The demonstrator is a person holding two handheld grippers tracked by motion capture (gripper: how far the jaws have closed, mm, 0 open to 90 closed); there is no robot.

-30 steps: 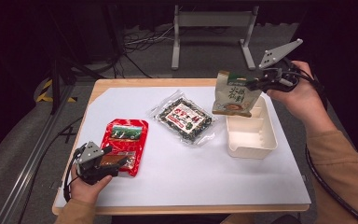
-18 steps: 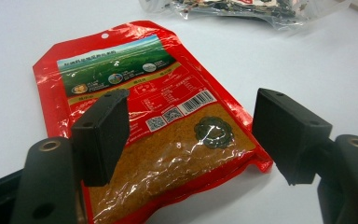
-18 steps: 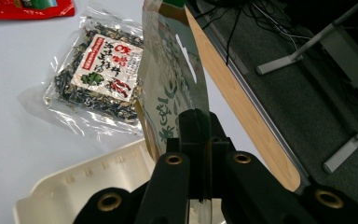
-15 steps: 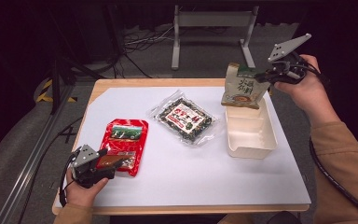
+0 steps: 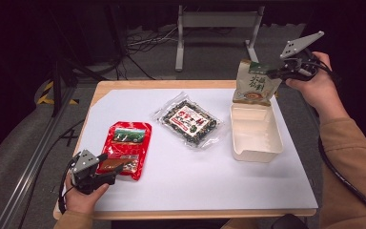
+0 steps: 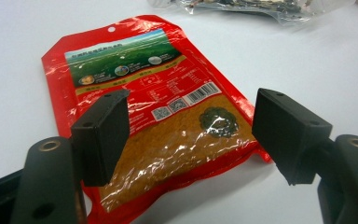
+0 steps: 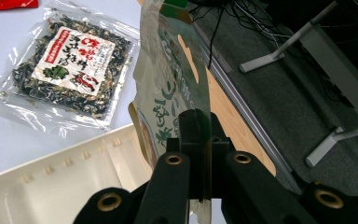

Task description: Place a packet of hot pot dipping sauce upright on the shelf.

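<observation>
A beige and green food pouch (image 5: 252, 83) hangs upright above the far end of the cream tray (image 5: 256, 148); my right gripper (image 5: 272, 72) is shut on its top corner. The same pouch (image 7: 172, 79) stands pinched between the jaws in the right gripper view, with the tray (image 7: 51, 186) below it. A red pouch (image 5: 126, 145) lies flat at the table's near left. My left gripper (image 5: 116, 168) rests at its near end, open; in the left gripper view the red pouch (image 6: 154, 121) lies between and beyond the spread jaws, and I cannot tell if they touch it.
A clear packet of dark dried food with a red and white label (image 5: 190, 120) lies mid-table between the red pouch and the tray. A white sheet (image 5: 195, 186) covers the wooden table. Beyond the far edge lie cables and a metal stand (image 5: 217, 24) on the floor.
My right gripper has lifted the beige pouch up and slightly away to the right, over the tray's far end. The left gripper has stayed at the red pouch's near end.
</observation>
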